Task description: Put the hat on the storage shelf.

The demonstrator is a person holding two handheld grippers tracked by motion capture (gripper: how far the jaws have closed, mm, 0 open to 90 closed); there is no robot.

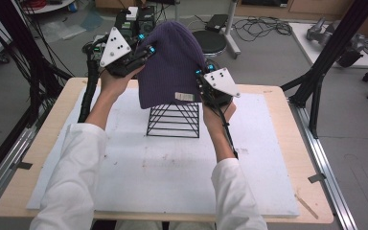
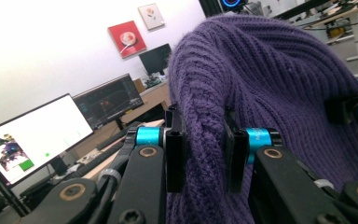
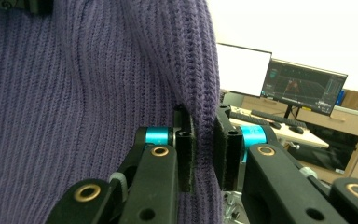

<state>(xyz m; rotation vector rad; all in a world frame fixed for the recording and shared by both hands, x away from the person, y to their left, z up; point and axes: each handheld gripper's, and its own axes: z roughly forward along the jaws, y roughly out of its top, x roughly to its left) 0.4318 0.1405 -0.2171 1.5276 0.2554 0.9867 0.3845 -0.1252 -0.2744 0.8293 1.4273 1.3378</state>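
Note:
A purple knitted beanie (image 1: pixel 170 62) hangs in the air above a black wire stand (image 1: pixel 173 120) on the white board. My left gripper (image 1: pixel 143 51) is shut on the beanie's left edge, high up. My right gripper (image 1: pixel 202 76) is shut on its right edge, lower down. In the left gripper view the knit (image 2: pixel 261 84) bunches between the two black jaws (image 2: pixel 204 154). In the right gripper view the beanie's ribbed edge (image 3: pixel 121 84) is pinched between the jaws (image 3: pixel 204 149). A small white label (image 1: pixel 184 97) shows near the beanie's lower hem.
The white board (image 1: pixel 172 167) lies on a wooden table (image 1: pixel 292 143). Black frame posts (image 1: pixel 326 52) stand at both sides of the table. Cables, a stool and equipment sit on the floor beyond. Monitors (image 2: pixel 42 135) stand on desks in the background.

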